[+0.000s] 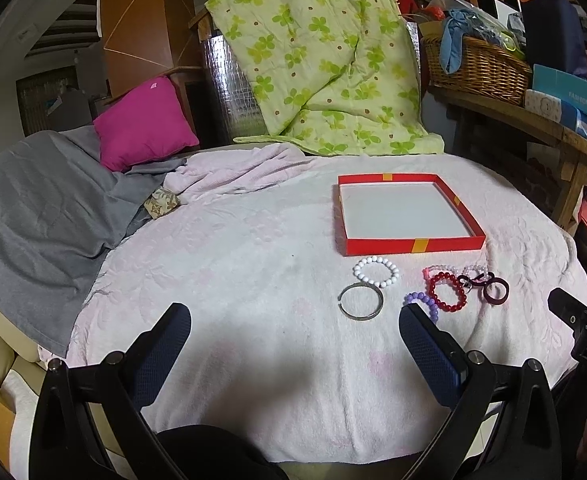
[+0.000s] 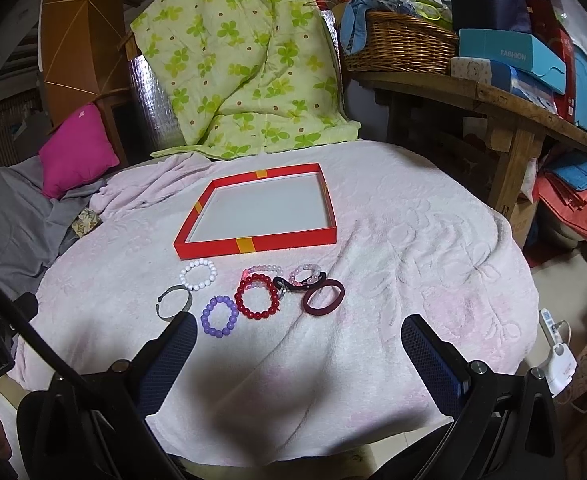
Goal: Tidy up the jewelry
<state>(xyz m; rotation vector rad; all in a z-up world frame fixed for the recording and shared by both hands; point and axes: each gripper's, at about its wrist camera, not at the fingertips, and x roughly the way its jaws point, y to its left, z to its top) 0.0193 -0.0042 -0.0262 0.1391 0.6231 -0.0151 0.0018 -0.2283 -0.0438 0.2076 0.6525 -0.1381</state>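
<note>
A shallow red box point(image 1: 413, 245) point(image 2: 253, 245) with a white floor lies on the pink towel, nothing inside. In front of it lie a white bead bracelet point(image 1: 375, 272) point(image 2: 197, 274), a silver bangle point(image 1: 360, 302) point(image 2: 174, 301), a purple bead bracelet point(image 1: 423, 300) point(image 2: 219, 315), a red bead bracelet point(image 1: 448, 291) point(image 2: 257, 296), pale pink bead bracelets point(image 2: 267, 269), a black piece point(image 2: 289, 282) and a dark maroon band point(image 1: 495, 292) point(image 2: 323, 296). My left gripper point(image 1: 295, 344) hangs open, short of the bangle. My right gripper point(image 2: 299, 350) hangs open too, short of the red bracelet.
The pink towel point(image 2: 413, 264) covers a round table. A grey cloth point(image 1: 33, 208) and magenta cushion point(image 1: 143, 124) lie at left, a green quilt point(image 1: 325, 60) over a chair behind. A wooden bench point(image 2: 493, 100) with a wicker basket and boxes stands at right.
</note>
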